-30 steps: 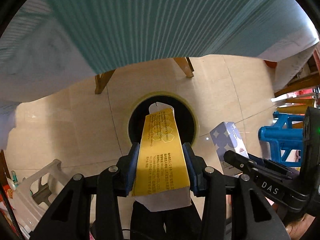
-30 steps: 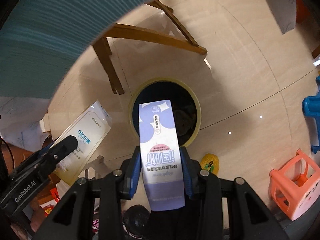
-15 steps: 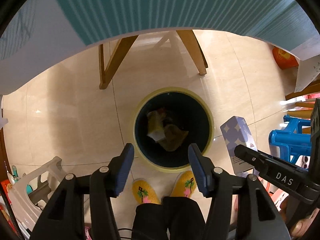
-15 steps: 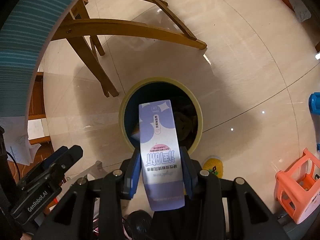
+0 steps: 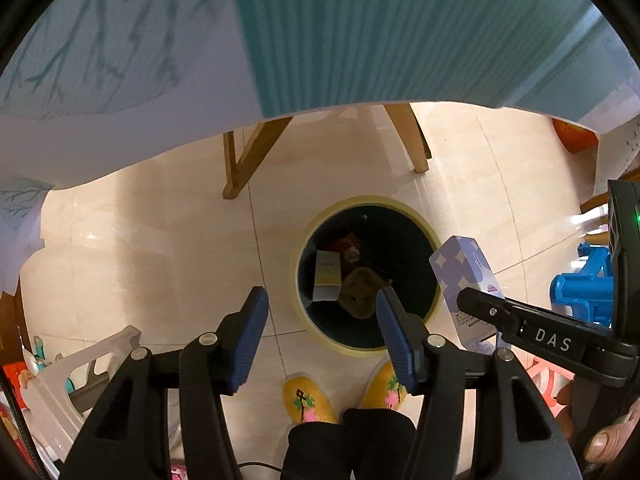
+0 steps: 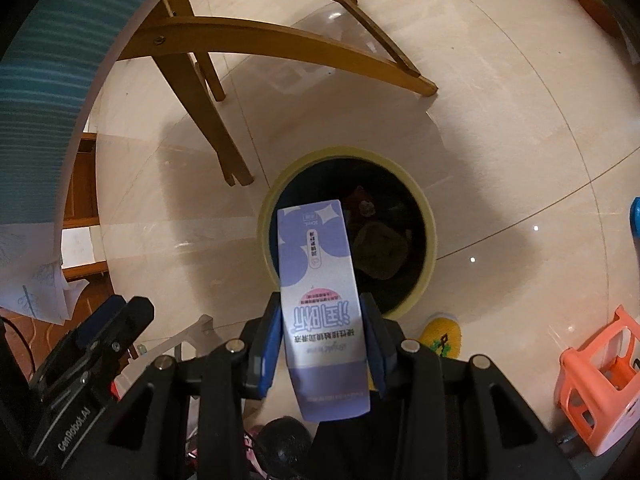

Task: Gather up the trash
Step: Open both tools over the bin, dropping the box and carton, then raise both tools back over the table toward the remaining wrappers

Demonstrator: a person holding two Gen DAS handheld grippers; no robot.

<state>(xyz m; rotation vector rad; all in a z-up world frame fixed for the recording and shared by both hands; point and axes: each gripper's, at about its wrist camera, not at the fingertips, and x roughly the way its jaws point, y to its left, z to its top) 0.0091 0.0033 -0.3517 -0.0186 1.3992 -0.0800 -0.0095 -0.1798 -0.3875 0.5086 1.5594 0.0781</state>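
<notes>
A round bin with a yellow rim (image 5: 320,216) (image 6: 431,216) stands on the tiled floor below me. It holds the yellow box (image 5: 327,276) and other dark trash. My left gripper (image 5: 320,320) is open and empty, a little left of the bin's mouth. My right gripper (image 6: 320,332) is shut on a purple box (image 6: 320,280) and holds it over the near edge of the bin. The purple box also shows at the right of the left wrist view (image 5: 460,276).
A table with a teal striped cloth (image 5: 400,32) and wooden legs (image 6: 192,80) stands just beyond the bin. My yellow slippers (image 5: 306,398) are near the bin. A white stool (image 5: 60,392), a blue stool (image 5: 580,292) and an orange stool (image 6: 600,376) stand around.
My left gripper opened and the yellow box dropped into the bin; the gripper then shifted left. The right gripper kept the purple box over the bin and moved a little closer.
</notes>
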